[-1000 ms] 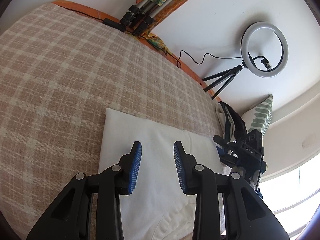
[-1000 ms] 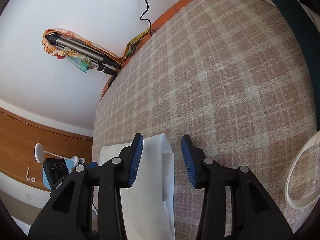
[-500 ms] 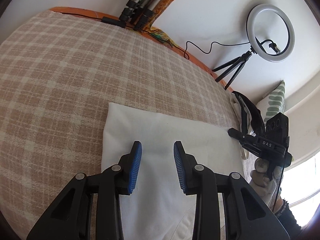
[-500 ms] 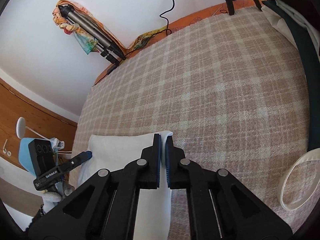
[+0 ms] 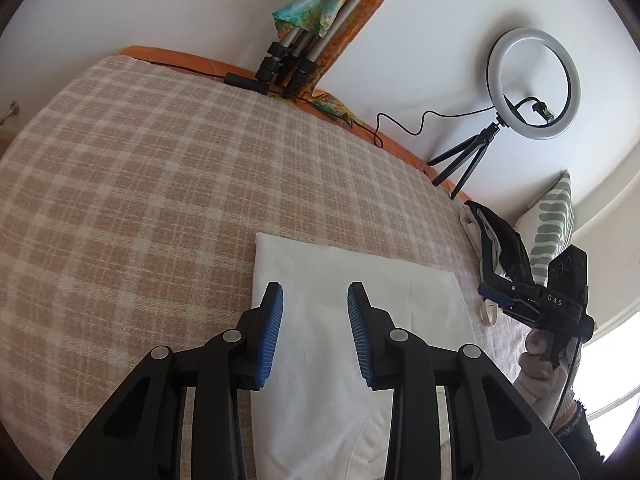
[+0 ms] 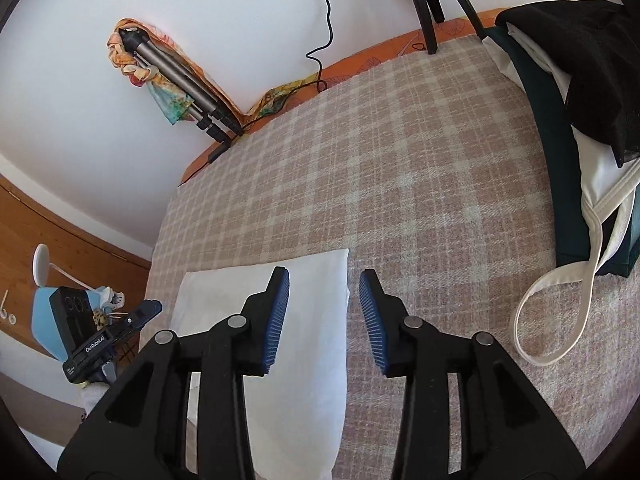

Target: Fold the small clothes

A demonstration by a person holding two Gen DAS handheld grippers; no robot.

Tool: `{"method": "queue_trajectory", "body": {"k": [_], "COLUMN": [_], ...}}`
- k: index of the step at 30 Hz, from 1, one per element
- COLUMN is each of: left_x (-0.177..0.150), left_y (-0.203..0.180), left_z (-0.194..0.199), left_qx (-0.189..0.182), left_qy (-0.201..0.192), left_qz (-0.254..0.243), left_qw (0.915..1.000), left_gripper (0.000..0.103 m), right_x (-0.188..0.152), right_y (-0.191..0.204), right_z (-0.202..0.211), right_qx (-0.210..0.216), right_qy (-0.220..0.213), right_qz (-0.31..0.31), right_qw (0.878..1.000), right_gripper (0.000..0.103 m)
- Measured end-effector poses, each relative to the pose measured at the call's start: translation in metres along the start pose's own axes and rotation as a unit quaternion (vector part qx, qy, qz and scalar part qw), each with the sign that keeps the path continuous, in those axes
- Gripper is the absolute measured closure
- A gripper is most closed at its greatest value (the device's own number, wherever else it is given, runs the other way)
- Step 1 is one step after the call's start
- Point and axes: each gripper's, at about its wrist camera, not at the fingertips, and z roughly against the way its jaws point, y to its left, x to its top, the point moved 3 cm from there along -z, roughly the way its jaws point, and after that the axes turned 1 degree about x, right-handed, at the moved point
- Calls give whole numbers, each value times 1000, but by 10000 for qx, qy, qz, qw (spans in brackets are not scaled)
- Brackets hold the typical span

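Observation:
A white folded garment (image 5: 352,280) lies flat on the beige plaid bed cover (image 5: 140,200). My left gripper (image 5: 315,300) is open and empty above the garment's middle. In the right wrist view the garment (image 6: 320,276) lies at lower left, and my right gripper (image 6: 324,286) is open and empty over its right edge. The right gripper also shows in the left wrist view (image 5: 532,300), beside the garment's right side. The left gripper shows in the right wrist view (image 6: 108,332).
A stack of folded dark and white clothes (image 6: 568,120) with a loose white strap (image 6: 560,300) lies at the right of the bed. A ring light on a tripod (image 5: 532,84), a folded tripod (image 5: 296,56) and a cable stand by the wall. A patterned pillow (image 5: 552,224) is at far right.
My right gripper shut near the garment's right edge half a second ago and is now open again. Both views have pulled back and tilted up a little.

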Motion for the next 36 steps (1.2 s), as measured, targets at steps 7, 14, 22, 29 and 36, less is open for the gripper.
{"method": "queue_trajectory", "body": {"k": [7,14,22,29,36], "left_x": [-20,-24,-19,-12,-10], "left_y": [35,56,51,50,35], "left_z": [6,-7,-27,-35,-37], "left_qx": [-583,-1085,-1334,-1498,-1187], "left_qy": [419,689,871,837,779], "left_qz": [901,1599,1737,1865,1459], "left_qw": [9933,9787,9718,9674,9791], "left_gripper": [58,58,58,58,72], "right_x": [-35,-75,-96,-103,-105], "right_y": [-5,-21,-25,-12,4], "right_z": [6,9,2,-15,-23], "right_qx": [32,337,923,1215,1104], "right_qy": [363,739,986,1101,1100], "right_qz": [-58,-424,-687,-761,-603], "right_qw": [9993,9958,9884,9835,9859], "right_gripper": [54,54,54,54,64]}}
